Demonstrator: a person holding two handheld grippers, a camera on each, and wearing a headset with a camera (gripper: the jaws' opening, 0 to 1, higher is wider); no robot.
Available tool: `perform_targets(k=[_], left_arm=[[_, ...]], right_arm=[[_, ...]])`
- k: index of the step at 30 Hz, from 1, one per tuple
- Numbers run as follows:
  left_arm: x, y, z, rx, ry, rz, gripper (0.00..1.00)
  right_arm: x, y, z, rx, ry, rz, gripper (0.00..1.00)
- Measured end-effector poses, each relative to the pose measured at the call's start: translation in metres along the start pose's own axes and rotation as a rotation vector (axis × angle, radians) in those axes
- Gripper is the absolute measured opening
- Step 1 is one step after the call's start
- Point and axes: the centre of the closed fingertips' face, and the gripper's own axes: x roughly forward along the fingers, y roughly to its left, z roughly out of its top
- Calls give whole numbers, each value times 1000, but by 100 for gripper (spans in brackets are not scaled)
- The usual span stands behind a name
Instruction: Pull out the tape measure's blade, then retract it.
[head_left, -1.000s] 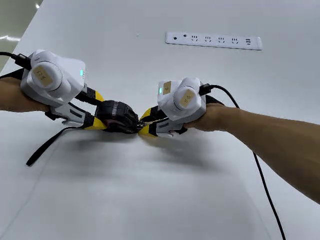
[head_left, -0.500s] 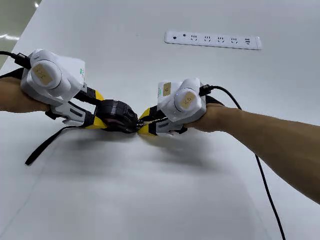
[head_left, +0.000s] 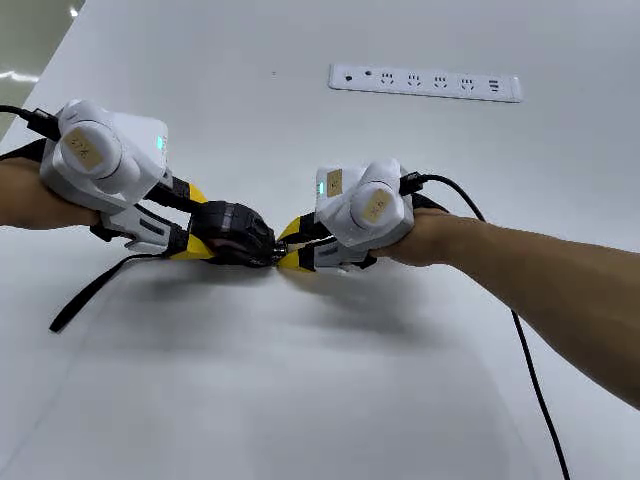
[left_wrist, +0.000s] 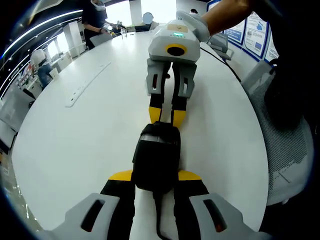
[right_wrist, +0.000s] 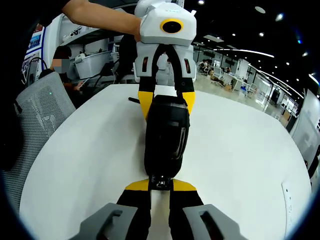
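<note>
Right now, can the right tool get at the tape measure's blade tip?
Likely yes: the right tool sits closed on the blade tip, while the left tool clamps the tape measure.

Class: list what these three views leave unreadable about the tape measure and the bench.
- Any blade drawn out yet: head view, the right tool crowds the tape measure mouth; right gripper view, its tips cover all but the hook.
- Case lettering: both gripper views, too dark.
- Strap attachment: head view, behind the left tool.
- Power strip switch: head view, too small.
</note>
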Motion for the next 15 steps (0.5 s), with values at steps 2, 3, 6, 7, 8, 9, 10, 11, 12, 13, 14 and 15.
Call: perform_targets(k=[2, 3, 6, 7, 8, 9, 10, 11, 12, 13, 14, 15], left_arm=[[0, 0, 0, -3, 0, -1, 23], [1, 2, 1, -4, -1, -1, 23], [1, 1, 1, -10, -4, -1, 23], [2, 2, 1, -10, -5, -1, 23], [1, 1, 1, -10, -5, -1, 24], [2, 1, 1, -10, -5, -1, 24], [2, 1, 1, -10, -5, -1, 24], [2, 2, 2, -11, -5, -1, 24], [2, 1, 2, -11, -5, -1, 24], [2, 1, 2, -11, -5, -1, 24], [2, 0, 1, -10, -4, 0, 24], [2, 1, 2, -10, -3, -1, 24]], right_arm=[[0, 0, -1, -3, 1, 0, 9], [0, -1, -1, -9, 1, -1, 9], [-2, -1, -4, -9, 5, -1, 9], [-3, -2, -5, -6, 6, -1, 9], [-4, -1, -7, -1, 9, 0, 9], [-5, -2, -8, -1, 8, 0, 9], [-6, -1, -8, 0, 9, 0, 9], [-6, -2, -10, 3, 13, 0, 9], [-7, -1, -10, 4, 13, 0, 9], [-7, -1, -11, 2, 13, 0, 9], [-8, -1, -12, 2, 15, 0, 9], [-8, -2, -13, 3, 17, -1, 9]])
